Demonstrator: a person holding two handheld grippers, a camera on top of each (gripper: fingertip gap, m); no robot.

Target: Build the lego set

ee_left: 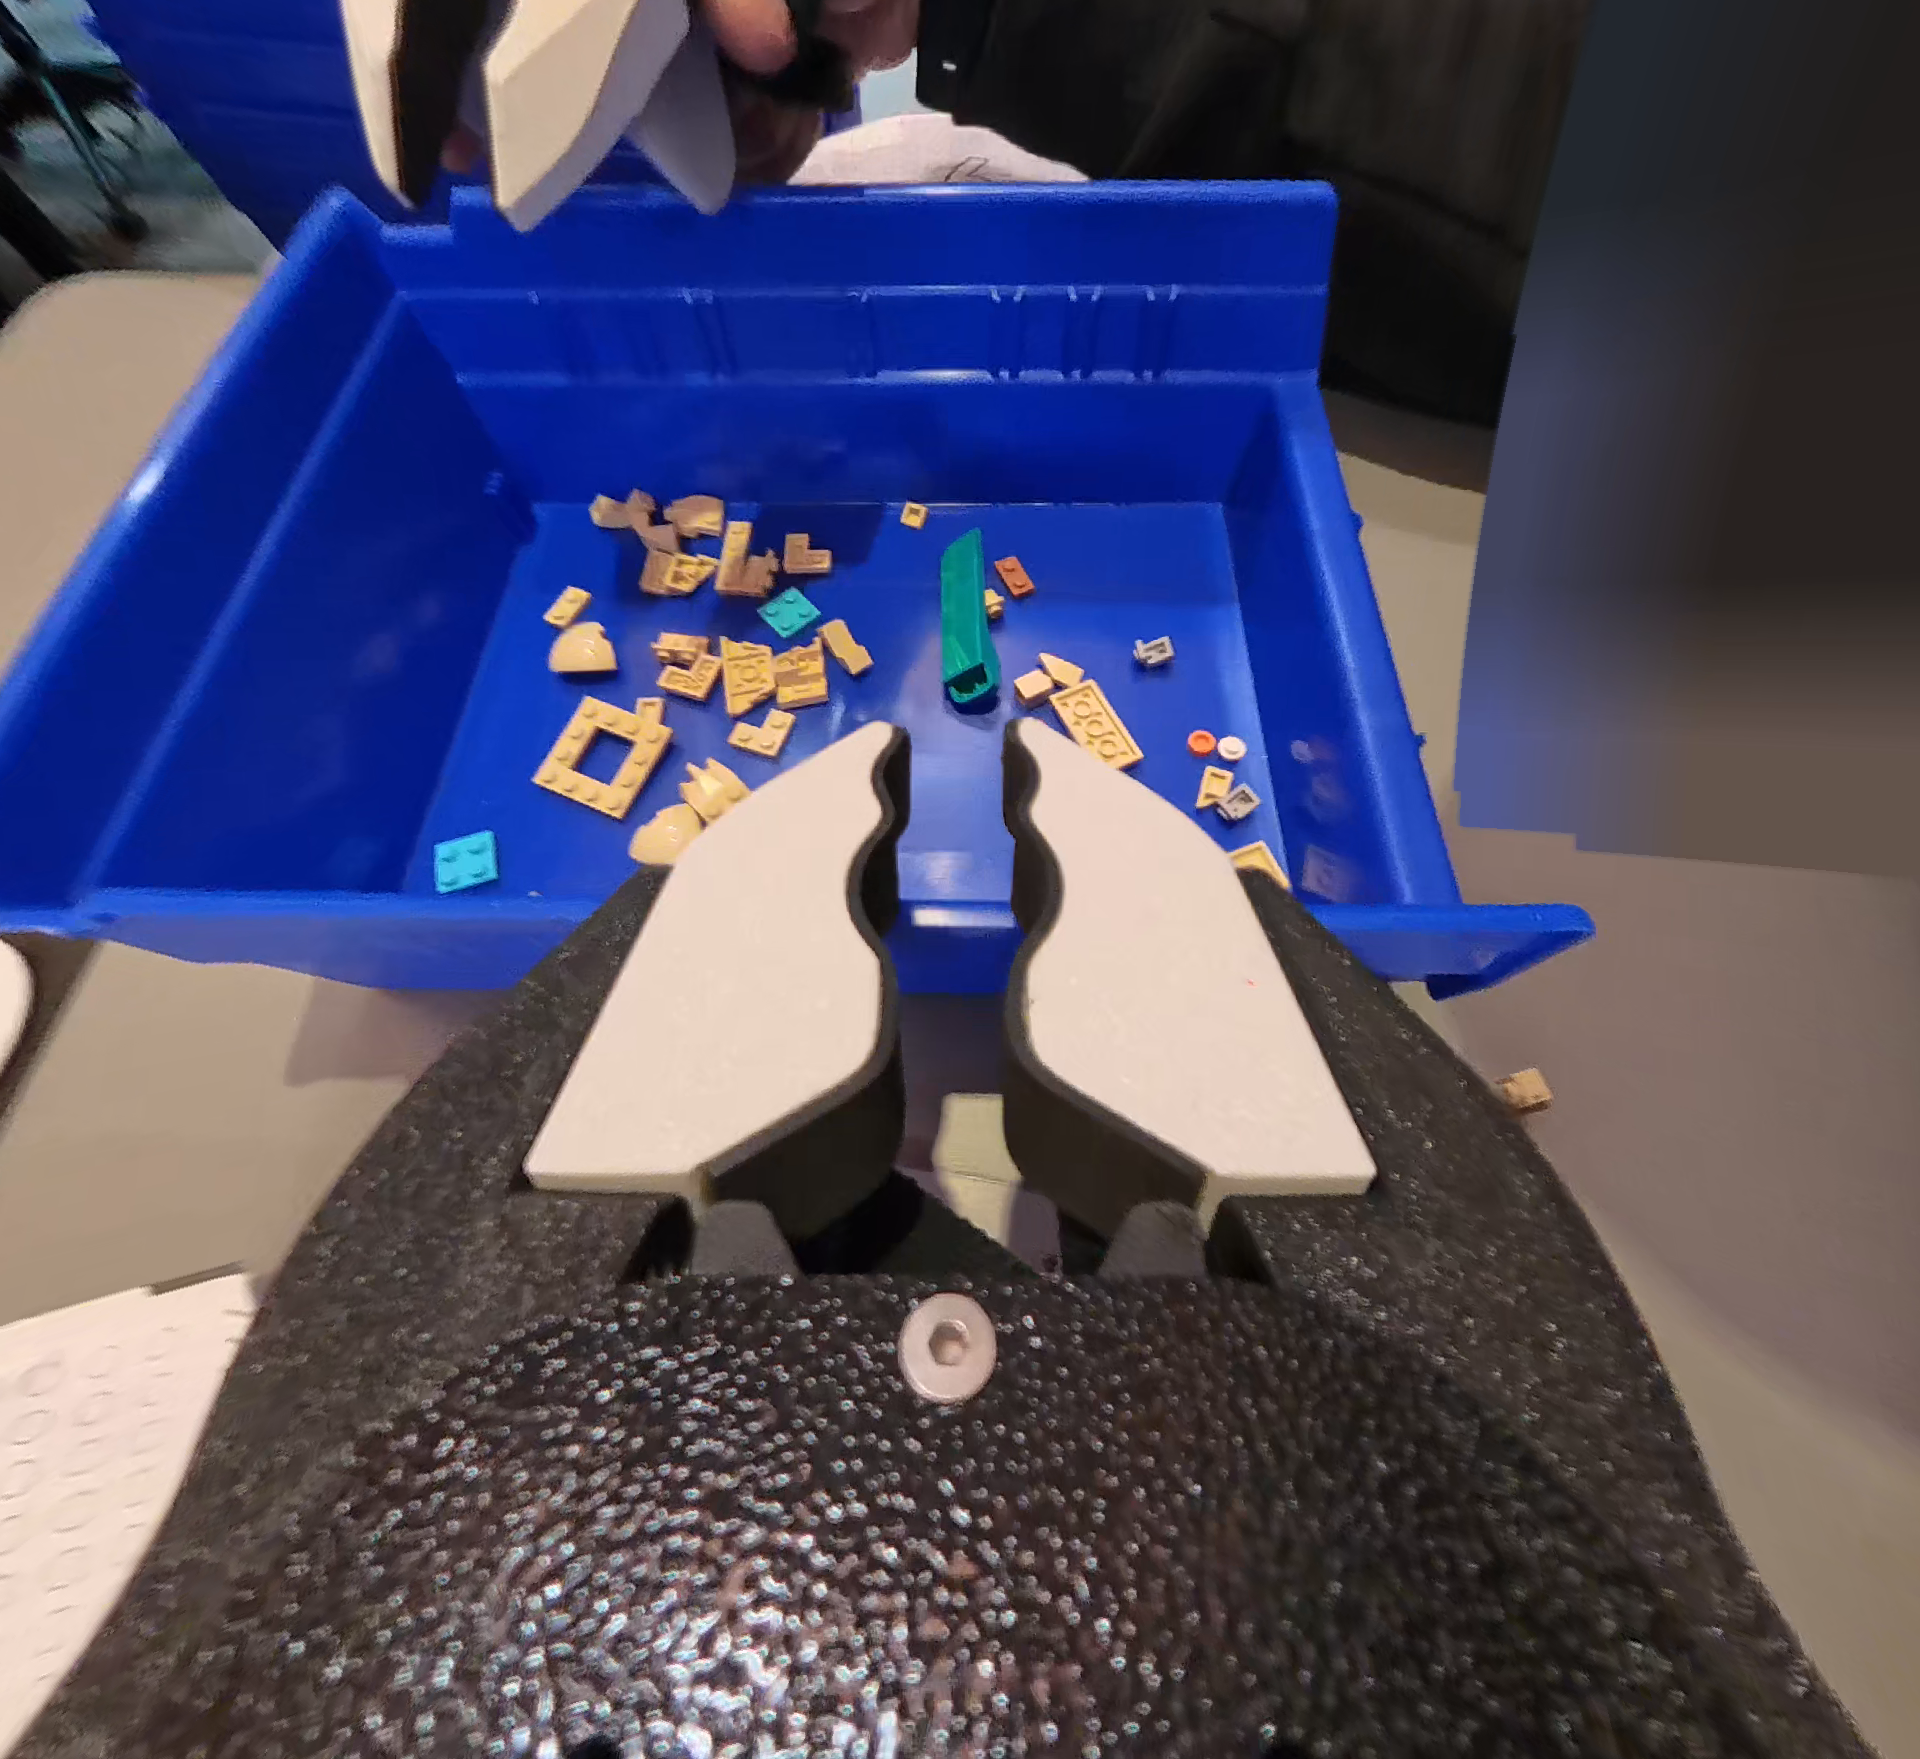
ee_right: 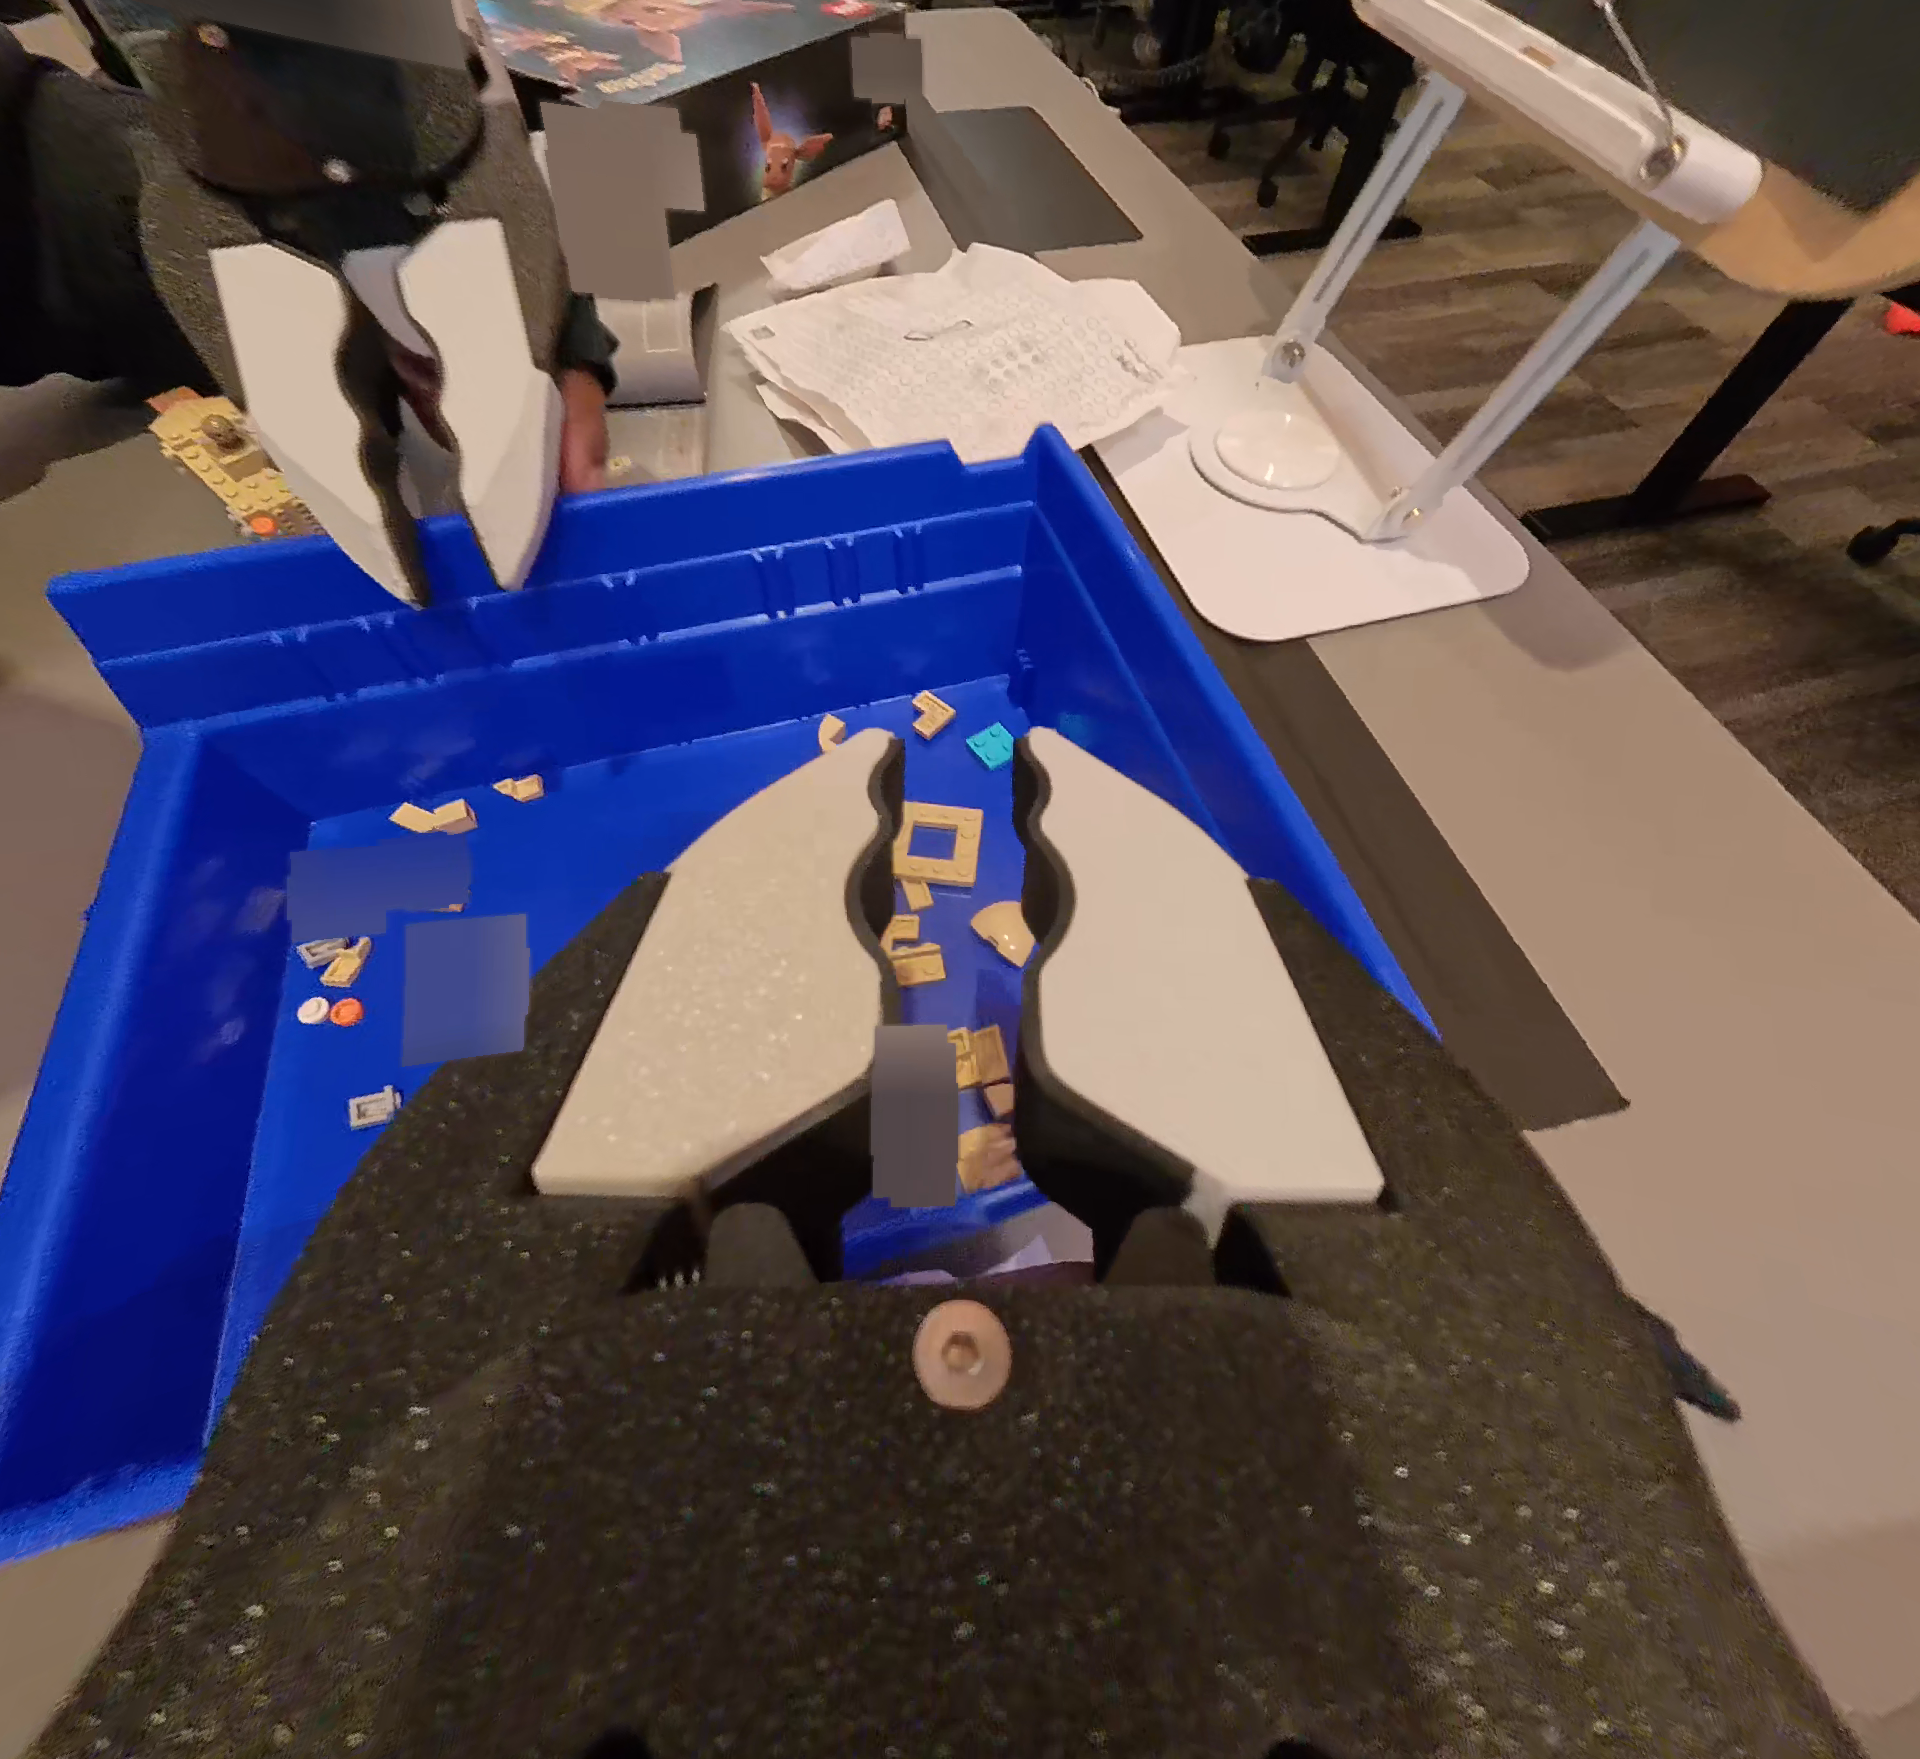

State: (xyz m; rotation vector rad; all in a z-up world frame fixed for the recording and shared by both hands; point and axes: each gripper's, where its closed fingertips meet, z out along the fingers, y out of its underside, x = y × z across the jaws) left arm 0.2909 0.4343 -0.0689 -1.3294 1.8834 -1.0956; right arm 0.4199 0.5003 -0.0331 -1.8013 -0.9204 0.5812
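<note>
Left hand-held gripper (ee_left: 954, 743): I see its jaws apart, empty, over the blue bin's (ee_left: 312, 504) near rim.
Right hand-held gripper (ee_right: 956, 753): jaws parted, empty, above the bin floor.
Lego pieces (ee_left: 727, 649): tan plates loose inside the bin, a green beam (ee_left: 966, 618) among them.

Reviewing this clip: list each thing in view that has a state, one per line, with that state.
left hand-held gripper: open, empty, over the bin's near rim.
right hand-held gripper: open, empty, above the bin.
blue bin: upright, no lid, pieces scattered loose on its floor.
green long piece: lying flat in the bin, unattached.
tan square frame plate: lying flat, loose.
desk lamp: whether lit cannot be told.
</note>
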